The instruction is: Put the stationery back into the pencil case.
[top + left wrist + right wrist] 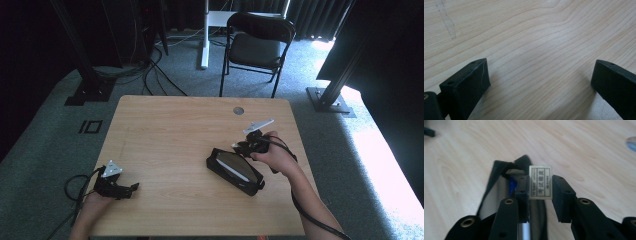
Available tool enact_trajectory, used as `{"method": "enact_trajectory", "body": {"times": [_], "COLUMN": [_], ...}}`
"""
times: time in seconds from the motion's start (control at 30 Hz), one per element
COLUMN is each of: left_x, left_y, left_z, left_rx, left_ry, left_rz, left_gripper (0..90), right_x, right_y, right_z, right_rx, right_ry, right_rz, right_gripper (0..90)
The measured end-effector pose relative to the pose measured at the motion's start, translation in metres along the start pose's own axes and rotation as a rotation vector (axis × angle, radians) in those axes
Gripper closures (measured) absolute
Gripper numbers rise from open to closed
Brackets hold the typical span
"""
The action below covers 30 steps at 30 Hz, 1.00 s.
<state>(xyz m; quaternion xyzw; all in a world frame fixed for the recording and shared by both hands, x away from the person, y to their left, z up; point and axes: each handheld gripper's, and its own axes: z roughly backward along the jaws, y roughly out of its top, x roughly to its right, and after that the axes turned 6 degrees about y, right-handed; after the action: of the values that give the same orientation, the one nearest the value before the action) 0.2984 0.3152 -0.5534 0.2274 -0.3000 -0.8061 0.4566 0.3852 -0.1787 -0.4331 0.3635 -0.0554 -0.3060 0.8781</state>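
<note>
**Eraser clamped above an open pencil case**

The right gripper has its two black jaws closed on a small white eraser, one jaw pressed to each long side; the printed face of the eraser is turned toward the gripper's camera and the block stands upright between the jaw tips, its top edge rising a little above them; in the high view the right gripper sits in the person's right hand, just beside the far end of the black pencil case.

Directly beyond and beneath the jaws lies that pencil case, its mouth open; a blue pen shows inside, just left of the left jaw, and a pale, silvery shaft lies below the jaws, perhaps another pen, though it is too blurred to be sure; the eraser appears to be clear of the case rather than resting in it.

The left gripper stands with its jaws wide apart and nothing between them; bare wooden table lies ahead of it; in the high view the left gripper rests near the table's near edge, well apart from the case.
</note>
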Motion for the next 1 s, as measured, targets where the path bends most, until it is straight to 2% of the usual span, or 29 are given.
{"method": "enact_trajectory", "body": {"times": [0.13,0.43,0.5,0.73,1.0], "left_x": [0.000,0.000,0.000,0.000,0.000], "left_y": [0.000,0.000,0.000,0.000,0.000], "left_z": [0.000,0.000,0.000,0.000,0.000], "left_rx": [0.000,0.000,0.000,0.000,0.000], "left_ry": [0.000,0.000,0.000,0.000,0.000], "left_rz": [0.000,0.000,0.000,0.000,0.000], "left_gripper": [2.1,2.1,2.1,2.1,2.1], "right_x": [-0.004,-0.015,-0.017,-0.020,-0.023], "right_y": [-0.001,-0.007,-0.007,-0.007,-0.008], "right_z": [-0.003,-0.024,-0.028,-0.042,-0.057], "right_rx": [-0.018,-0.096,-0.103,-0.147,-0.194], "right_ry": [0.018,0.067,0.074,0.085,0.077], "right_rz": [0.014,0.051,0.047,0.054,0.063], "right_gripper": [68.3,68.3,68.3,68.3,68.2]}}
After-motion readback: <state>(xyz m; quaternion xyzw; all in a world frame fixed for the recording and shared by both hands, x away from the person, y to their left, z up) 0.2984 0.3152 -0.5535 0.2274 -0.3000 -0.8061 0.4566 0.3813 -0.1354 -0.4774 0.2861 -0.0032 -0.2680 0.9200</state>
